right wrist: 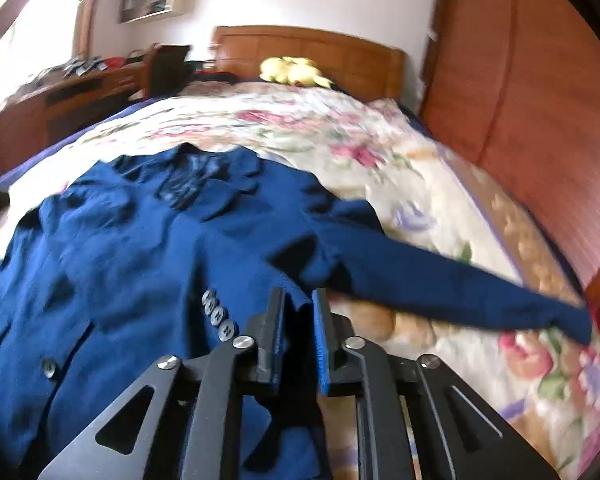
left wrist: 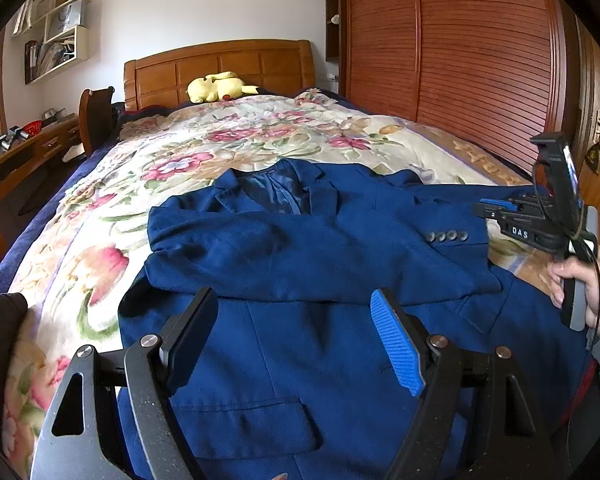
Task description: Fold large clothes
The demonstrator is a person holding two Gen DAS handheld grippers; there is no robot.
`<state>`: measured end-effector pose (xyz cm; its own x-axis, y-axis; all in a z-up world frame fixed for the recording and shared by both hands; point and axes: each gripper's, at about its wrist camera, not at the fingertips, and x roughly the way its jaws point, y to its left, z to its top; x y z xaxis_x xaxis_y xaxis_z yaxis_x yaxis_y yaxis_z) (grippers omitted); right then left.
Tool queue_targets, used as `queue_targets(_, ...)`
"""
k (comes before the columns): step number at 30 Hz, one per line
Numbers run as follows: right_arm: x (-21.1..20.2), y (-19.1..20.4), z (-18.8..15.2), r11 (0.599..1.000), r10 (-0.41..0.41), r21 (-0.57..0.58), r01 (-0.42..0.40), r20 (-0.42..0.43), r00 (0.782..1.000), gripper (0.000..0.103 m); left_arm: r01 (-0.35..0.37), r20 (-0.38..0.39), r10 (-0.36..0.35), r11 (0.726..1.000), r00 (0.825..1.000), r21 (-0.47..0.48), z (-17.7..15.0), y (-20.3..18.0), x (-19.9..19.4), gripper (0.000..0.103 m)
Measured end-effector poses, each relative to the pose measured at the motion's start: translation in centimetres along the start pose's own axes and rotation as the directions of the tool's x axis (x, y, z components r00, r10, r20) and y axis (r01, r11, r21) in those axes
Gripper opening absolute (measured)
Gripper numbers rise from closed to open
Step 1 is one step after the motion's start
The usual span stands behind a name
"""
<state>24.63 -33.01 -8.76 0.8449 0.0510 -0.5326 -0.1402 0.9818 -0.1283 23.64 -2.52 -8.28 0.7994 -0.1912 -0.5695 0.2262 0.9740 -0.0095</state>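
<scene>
Where it faces left, right gripper (left wrist: 480,208) reads "DAS".

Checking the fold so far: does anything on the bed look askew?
Yes: one sleeve of the jacket trails out sideways over the quilt, while the other sleeve lies folded across the chest.

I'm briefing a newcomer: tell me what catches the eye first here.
A blue jacket lies spread across the near half of the floral bedspread, one sleeve folded across its chest, the other stretched out to the side. A yellow plush toy rests by the wooden headboard, and slatted wardrobe doors rise beside the bed.
</scene>
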Motion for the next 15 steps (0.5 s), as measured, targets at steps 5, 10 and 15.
queue_targets(5,0.5,0.1,-0.5,1.000,0.006,0.008,-0.006,-0.007,1.000,0.029,0.004,0.008,-0.004,1.000,1.000,-0.005,0.1,-0.2,0.0,0.080)
queue_targets(10,0.0,-0.7,-0.6,0.998,0.055,0.025,-0.055,-0.005,0.998,0.044,0.023,0.017,-0.023,1.000,1.000,-0.007,0.4,-0.8,-0.2,0.080)
queue_targets(15,-0.3,-3.6,-0.6,0.993,0.092,0.079,-0.091,-0.019,0.996,0.048,0.064,0.037,-0.064,0.998,0.997,-0.013,1.3,-2.3,-0.2,0.080)
